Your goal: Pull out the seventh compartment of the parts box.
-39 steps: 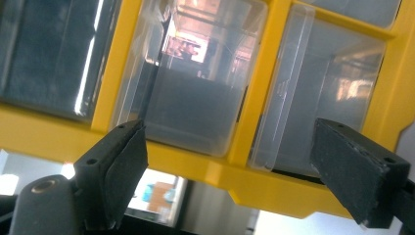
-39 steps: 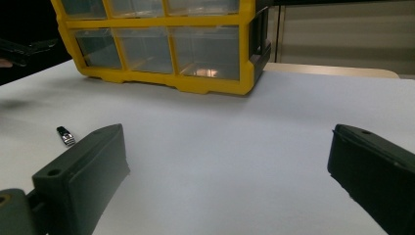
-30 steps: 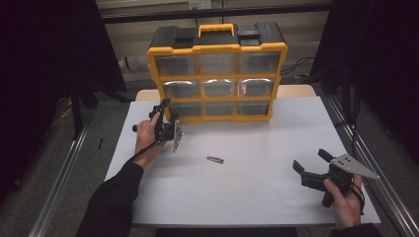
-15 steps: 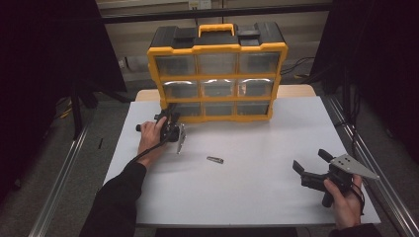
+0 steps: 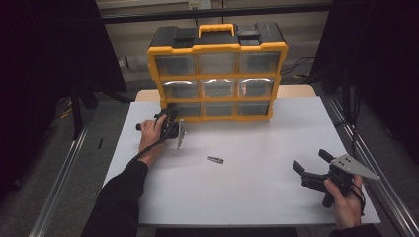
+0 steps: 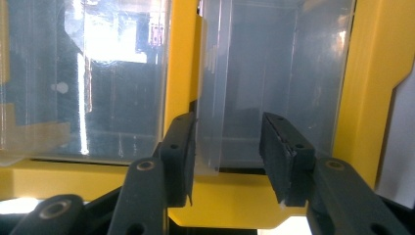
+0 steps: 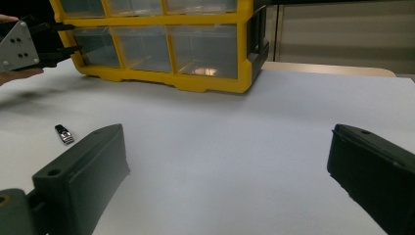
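A yellow organizer (image 5: 217,49) with clear drawers stands at the back of the white table (image 5: 257,197). My left gripper (image 5: 167,114) is at its bottom-left drawer (image 5: 187,109). In the left gripper view my left gripper (image 6: 227,132) has the drawer's clear pull (image 6: 208,98) between its jaws. The jaws have just been closing; one pad lies against the pull and the other pad stands apart from it. My right gripper (image 5: 310,160) rests open near the front right of the table, and my right gripper (image 7: 227,147) has nothing between its jaws.
A small metal clip-like piece (image 5: 215,159) lies mid-table, also visible as the metal piece (image 7: 64,133) in the right gripper view. Metal rails run along both table sides. Dark surroundings lie beyond the table.
The left hand has tipped and settled lower against the bottom-left drawer, with the gripper's grey plate swinging down. The right hand and the metal piece have not moved.
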